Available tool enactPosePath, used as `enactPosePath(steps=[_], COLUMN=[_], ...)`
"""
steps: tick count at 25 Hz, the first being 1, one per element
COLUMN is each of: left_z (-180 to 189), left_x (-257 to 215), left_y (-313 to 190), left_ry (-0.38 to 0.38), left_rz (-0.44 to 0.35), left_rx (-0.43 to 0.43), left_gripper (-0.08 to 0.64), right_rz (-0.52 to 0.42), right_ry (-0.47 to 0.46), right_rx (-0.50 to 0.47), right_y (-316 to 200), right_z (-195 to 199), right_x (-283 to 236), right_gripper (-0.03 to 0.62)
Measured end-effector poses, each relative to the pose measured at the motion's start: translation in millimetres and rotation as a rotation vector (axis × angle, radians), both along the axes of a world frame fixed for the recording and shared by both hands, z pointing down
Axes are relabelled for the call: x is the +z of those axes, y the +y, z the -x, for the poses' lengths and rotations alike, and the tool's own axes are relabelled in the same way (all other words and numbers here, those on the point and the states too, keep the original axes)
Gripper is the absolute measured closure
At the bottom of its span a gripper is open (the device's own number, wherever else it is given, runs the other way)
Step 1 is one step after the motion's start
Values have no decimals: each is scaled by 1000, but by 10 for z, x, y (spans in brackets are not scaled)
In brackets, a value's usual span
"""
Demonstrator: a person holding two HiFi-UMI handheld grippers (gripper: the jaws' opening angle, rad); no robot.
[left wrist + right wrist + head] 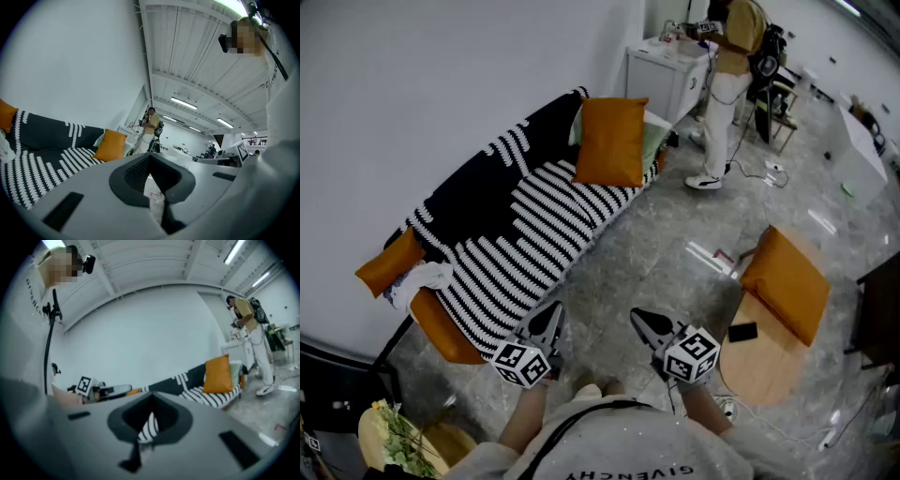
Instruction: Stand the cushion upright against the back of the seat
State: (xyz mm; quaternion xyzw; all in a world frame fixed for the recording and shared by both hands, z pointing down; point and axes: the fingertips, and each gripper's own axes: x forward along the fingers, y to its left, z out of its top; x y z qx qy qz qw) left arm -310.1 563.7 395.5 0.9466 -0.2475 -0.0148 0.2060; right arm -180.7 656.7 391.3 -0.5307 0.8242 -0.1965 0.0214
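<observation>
1. Left claw [549, 317]: clenched, nothing between the jaws. Forearm reaches forward from the torso, and the claw points ahead over the floor, just off the front edge of the striped sofa [534, 225].
2. Right claw [642, 323]: clenched, empty. Held beside the left claw but apart from it, also over the floor.
3. Cushion [610, 141]: orange, upright at the far end of the sofa seat, against the backrest. Well apart from both claws.
4. Second orange cushion [785, 283] lies on the round wooden surface [759, 361], to the right of the right claw.

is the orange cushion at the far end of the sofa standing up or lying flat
Upright: the orange cushion stands on edge on the sofa seat, its broad face showing, a pale cushion behind it.
</observation>
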Motion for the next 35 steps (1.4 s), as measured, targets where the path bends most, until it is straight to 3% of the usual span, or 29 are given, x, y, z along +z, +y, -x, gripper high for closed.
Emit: enactPosePath(steps=[19, 26, 35], left_z=[-227, -408, -1026], left_x=[105, 217, 139], left_y=[93, -507, -1702], left_ry=[32, 58, 72], left_rz=[9, 21, 16], left_rx=[19, 0, 60], left_gripper=[537, 537, 537], right_rz=[2, 3, 11], right_ry=[-14, -14, 15], right_rx=[32, 46, 88], right_y=[183, -350, -1534], right_z=[-161, -404, -928], right_x=[124, 171, 40], right_gripper=[575, 575, 575])
